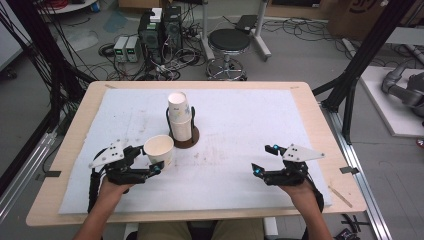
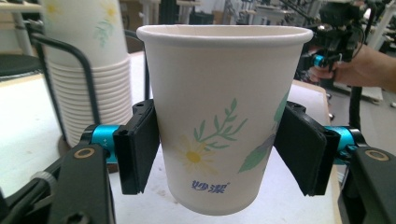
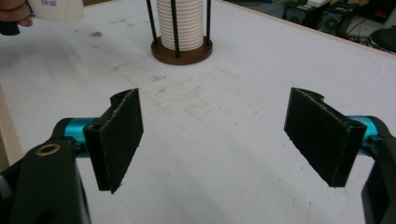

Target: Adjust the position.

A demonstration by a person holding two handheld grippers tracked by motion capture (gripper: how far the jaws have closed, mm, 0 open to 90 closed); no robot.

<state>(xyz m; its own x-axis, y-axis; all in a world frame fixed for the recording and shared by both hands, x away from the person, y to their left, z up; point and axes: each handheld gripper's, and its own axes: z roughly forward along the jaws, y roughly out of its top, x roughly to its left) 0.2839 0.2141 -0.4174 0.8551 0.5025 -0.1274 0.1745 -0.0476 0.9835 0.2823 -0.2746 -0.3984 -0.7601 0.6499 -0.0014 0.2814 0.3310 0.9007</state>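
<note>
The left gripper [image 2: 219,154] holds a white paper cup [image 2: 223,116] with a yellow flower on it. The cup stands upright between the two black jaws. One jaw presses on each side of the cup, about halfway up. Just behind the cup and the jaws is a stack of paper cups [image 2: 88,70] in a wire cup holder [image 1: 187,139] with a round brown base.

The right gripper [image 3: 224,140] holds nothing. Its jaws are spread wide apart, with bare white table cover [image 3: 219,163] between them. The stack is far ahead of these jaws.
</note>
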